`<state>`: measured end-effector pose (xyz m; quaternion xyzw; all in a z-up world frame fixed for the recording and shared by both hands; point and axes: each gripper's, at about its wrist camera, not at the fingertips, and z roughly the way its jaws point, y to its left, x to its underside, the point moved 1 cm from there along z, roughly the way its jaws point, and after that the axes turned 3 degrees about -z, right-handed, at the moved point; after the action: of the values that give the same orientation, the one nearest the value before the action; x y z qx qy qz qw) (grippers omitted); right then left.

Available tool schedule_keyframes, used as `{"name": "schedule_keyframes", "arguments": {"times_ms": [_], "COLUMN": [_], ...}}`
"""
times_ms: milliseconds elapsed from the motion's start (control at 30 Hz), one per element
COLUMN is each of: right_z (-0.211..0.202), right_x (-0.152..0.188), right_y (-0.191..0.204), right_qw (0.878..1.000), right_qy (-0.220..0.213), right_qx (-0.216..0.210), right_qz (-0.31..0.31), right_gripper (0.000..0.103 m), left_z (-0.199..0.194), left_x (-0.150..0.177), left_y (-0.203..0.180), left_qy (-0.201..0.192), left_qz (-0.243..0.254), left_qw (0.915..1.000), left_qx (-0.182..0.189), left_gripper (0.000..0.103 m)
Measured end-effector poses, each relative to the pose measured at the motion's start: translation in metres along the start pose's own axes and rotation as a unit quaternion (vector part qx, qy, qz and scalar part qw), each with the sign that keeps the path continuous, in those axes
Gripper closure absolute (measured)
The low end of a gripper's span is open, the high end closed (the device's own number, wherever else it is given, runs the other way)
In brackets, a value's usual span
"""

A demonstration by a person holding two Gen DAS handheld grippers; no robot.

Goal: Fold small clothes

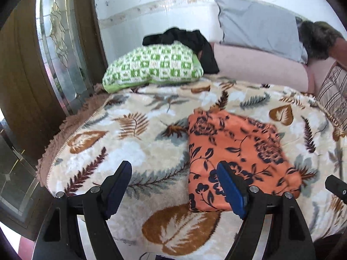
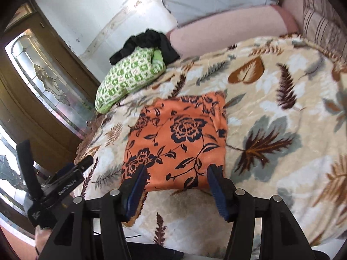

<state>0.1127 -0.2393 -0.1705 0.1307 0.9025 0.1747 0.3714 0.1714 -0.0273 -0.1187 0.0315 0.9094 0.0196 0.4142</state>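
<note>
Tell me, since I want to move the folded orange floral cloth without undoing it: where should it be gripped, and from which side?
Likely best at the near edge of the orange floral cloth, the thick stacked edge facing the right hand-held gripper. Its jaws stand open just before that edge, so coming in low over the leaf-print blanket and pinching all layers together should keep the flat square from unfolding.

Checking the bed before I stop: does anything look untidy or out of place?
Only the black garment: it lies crumpled, draped over the green pillow. The orange cloth lies flat and folded.
</note>
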Motion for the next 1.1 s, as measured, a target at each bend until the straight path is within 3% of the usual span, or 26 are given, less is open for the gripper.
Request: {"name": "schedule_keyframes", "arguments": {"times_ms": [233,467,667,1100], "right_z": [-0.053,-0.095,-0.117,-0.133], "right_x": [0.004,0.013,0.018,0.023], "right_y": [0.026,0.047,0.067,0.087], "right_qw": [0.996,0.989,0.984,0.980], "right_qy": [-0.058,-0.099,-0.114,-0.129], "right_qx": [0.038,0.069,0.076,0.076], "right_qz": [-0.051,-0.086,-0.112,-0.127], "right_gripper": [0.039,0.039,0.039,0.038], "left_z": [-0.059,-0.101,-0.131,-0.154], "left_x": [-0.013,-0.012,-0.007,-0.004], "left_y": [0.003,0.005,0.011,0.016], "left_qy": [-0.041,-0.071,-0.078,-0.080], "left_qz": [-0.007,0.005,-0.003,0.016], "left_qw": [0.9990,0.9958,0.9964,0.9965], "left_qx": [-0.014,-0.059,-0.031,-0.021], "left_gripper": [0.021,0.022,0.021,0.021]}}
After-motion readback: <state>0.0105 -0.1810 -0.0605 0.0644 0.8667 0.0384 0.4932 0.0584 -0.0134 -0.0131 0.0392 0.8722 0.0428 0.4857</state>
